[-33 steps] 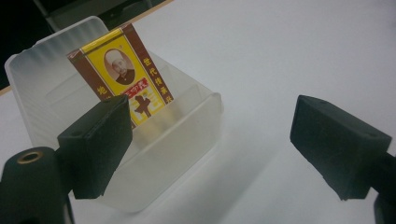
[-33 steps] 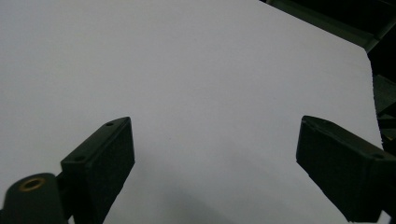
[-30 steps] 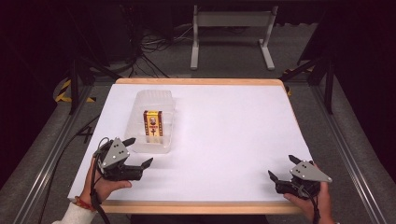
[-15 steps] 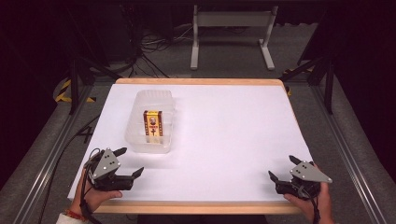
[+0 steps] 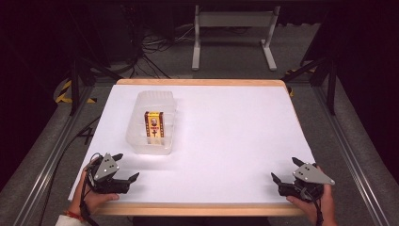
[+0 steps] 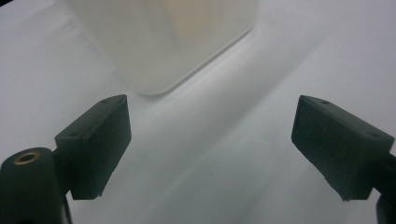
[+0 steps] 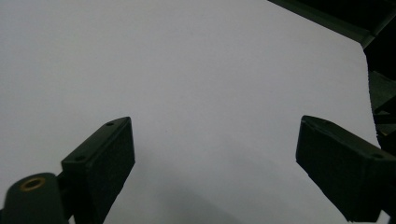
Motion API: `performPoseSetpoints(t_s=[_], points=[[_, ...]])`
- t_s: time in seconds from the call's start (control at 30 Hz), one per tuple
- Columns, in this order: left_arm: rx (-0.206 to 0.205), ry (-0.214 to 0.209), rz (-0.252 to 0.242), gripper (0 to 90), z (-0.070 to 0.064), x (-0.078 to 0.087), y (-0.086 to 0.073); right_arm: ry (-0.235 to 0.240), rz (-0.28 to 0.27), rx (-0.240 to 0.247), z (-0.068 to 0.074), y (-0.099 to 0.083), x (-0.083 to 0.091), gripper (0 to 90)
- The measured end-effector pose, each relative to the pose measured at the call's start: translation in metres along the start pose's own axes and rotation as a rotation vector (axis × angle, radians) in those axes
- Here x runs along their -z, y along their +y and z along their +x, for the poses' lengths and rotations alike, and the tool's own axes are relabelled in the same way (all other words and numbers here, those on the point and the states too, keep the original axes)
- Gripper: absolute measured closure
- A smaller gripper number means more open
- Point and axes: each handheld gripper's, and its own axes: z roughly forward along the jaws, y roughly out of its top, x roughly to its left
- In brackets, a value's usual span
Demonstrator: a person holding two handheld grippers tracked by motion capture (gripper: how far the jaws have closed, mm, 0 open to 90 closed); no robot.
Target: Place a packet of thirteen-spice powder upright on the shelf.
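Observation:
A clear plastic tub point(image 5: 151, 122) stands on the white table point(image 5: 235, 141), left of centre, with a small yellow-and-red box point(image 5: 154, 125) inside it. My left gripper point(image 5: 126, 167) rests near the front left corner, open and holding nothing, a short way in front of the tub. In the left gripper view the tub's corner point(image 6: 163, 42) lies beyond the wide-apart jaws of the left gripper point(image 6: 210, 140). My right gripper point(image 5: 286, 169) sits at the front right corner, open. In the right gripper view, bare white table point(image 7: 187, 84) lies between the spread jaws of the right gripper point(image 7: 215, 158).
The table has a wooden rim point(image 5: 197, 208) along its front edge. A metal frame point(image 5: 233, 33) and cables point(image 5: 160, 47) lie on the floor beyond the far edge. Dark rails point(image 5: 42, 165) run along both sides.
My left gripper has drawn back from beside the tub toward the front left corner of the table. The right gripper has stayed in place.

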Motion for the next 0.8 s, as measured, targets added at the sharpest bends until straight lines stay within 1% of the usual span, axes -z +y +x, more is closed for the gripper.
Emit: performPoseSetpoints(t_s=[0.07, 0.13, 0.2, 0.3, 0.37, 0.43, 0.47, 0.67, 0.8], points=[[0.022, -0.004, 0.0, 12.7, 0.003, 0.001, -0.004, 0.005, 0.003, -0.001, 0.0, -0.001, -0.001, 12.4], [0.041, -0.01, -0.018, 12.7, 0.006, 0.002, -0.006, 0.006, 0.003, 0.003, 0.001, -0.002, 0.0, 12.4], [0.048, -0.006, -0.019, 12.7, 0.007, 0.002, -0.007, 0.006, 0.002, -0.003, 0.0, -0.003, 0.002, 12.4], [0.06, -0.014, -0.023, 12.7, 0.008, 0.002, -0.008, 0.002, -0.002, -0.007, -0.001, -0.004, 0.004, 12.3], [0.079, -0.021, -0.04, 12.5, 0.009, 0.003, -0.01, 0.002, -0.008, -0.009, -0.002, -0.004, 0.005, 12.4], [0.088, -0.021, -0.058, 12.6, 0.01, 0.005, -0.01, 0.004, -0.007, -0.006, -0.001, -0.004, 0.005, 12.4], [0.096, -0.03, -0.075, 12.5, 0.01, 0.006, -0.01, 0.004, -0.008, -0.004, 0.0, -0.004, 0.005, 12.3], [0.102, -0.041, -0.1, 12.2, 0.01, 0.008, -0.011, 0.002, -0.009, 0.0, 0.0, -0.004, 0.006, 12.3], [0.108, -0.046, -0.103, 11.7, 0.01, 0.009, -0.012, -0.001, -0.009, 0.007, 0.001, -0.003, 0.007, 12.3]])
